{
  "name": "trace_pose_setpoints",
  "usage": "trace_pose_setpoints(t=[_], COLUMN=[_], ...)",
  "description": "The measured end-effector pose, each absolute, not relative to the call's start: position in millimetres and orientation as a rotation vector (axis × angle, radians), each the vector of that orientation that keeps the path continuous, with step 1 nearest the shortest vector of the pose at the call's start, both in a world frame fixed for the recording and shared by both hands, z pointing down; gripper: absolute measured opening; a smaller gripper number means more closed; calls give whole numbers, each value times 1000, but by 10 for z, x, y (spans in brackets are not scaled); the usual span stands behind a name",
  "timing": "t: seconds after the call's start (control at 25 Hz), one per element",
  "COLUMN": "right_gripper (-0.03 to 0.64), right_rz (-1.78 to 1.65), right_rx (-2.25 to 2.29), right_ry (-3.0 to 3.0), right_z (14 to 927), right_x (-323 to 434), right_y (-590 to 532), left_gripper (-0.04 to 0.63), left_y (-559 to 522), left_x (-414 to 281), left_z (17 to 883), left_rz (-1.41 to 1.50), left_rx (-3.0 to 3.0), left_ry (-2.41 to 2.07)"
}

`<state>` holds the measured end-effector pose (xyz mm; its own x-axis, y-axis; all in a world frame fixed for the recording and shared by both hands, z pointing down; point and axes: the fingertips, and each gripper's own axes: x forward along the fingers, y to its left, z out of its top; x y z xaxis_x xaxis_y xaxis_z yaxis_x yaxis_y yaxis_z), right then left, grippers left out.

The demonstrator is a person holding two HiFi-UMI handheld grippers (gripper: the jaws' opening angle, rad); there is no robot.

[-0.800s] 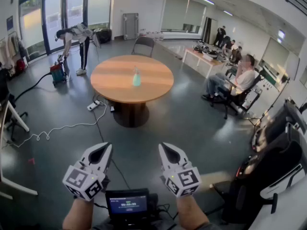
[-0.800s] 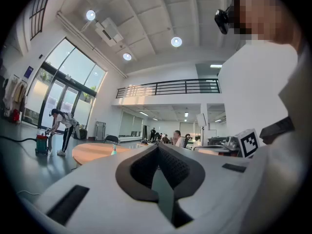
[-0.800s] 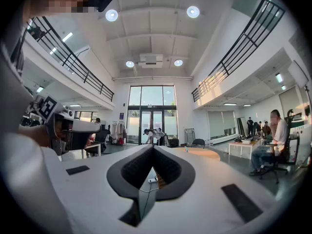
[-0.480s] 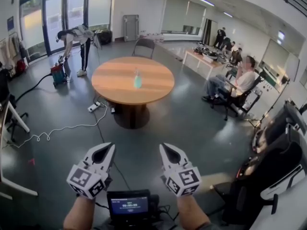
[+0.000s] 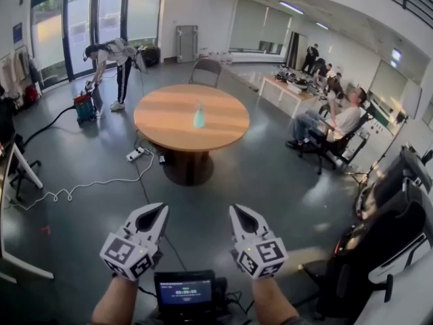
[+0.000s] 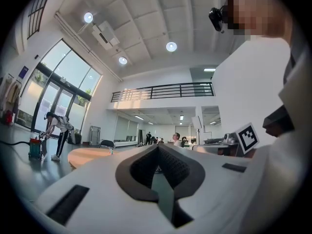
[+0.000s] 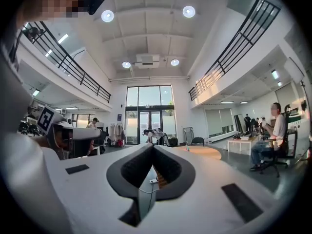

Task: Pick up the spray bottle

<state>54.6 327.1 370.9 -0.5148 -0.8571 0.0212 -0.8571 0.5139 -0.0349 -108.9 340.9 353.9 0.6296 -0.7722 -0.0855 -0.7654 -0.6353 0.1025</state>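
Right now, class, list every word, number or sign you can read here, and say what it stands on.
Nothing reads clearly.
Small screen, head view: a row of digits, too small to read.
Blue wall sign: too blurred.
Marker cubes: square patterns only, no words.

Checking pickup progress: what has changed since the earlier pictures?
Only the head view drifted: the table and spray bottle sit slightly lower and further right. Nothing was grasped. The left gripper and right gripper stay shut and empty, well short of the bottle, still upright on the table.
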Motion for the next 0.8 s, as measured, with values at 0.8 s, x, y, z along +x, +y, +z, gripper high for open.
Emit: trace_pose_setpoints(t=[0.8], right_gripper=[6], right_rz=[85], right_rx=[1622], right_ry=[-2673], right_z=[3856], right_x=[39], right_y=[3507], left_gripper=[2], left_y=[3506], left_x=[-1563], left_z=[3695], left_rz=[-169], left_rx=[2782], left_ry=[-1196])
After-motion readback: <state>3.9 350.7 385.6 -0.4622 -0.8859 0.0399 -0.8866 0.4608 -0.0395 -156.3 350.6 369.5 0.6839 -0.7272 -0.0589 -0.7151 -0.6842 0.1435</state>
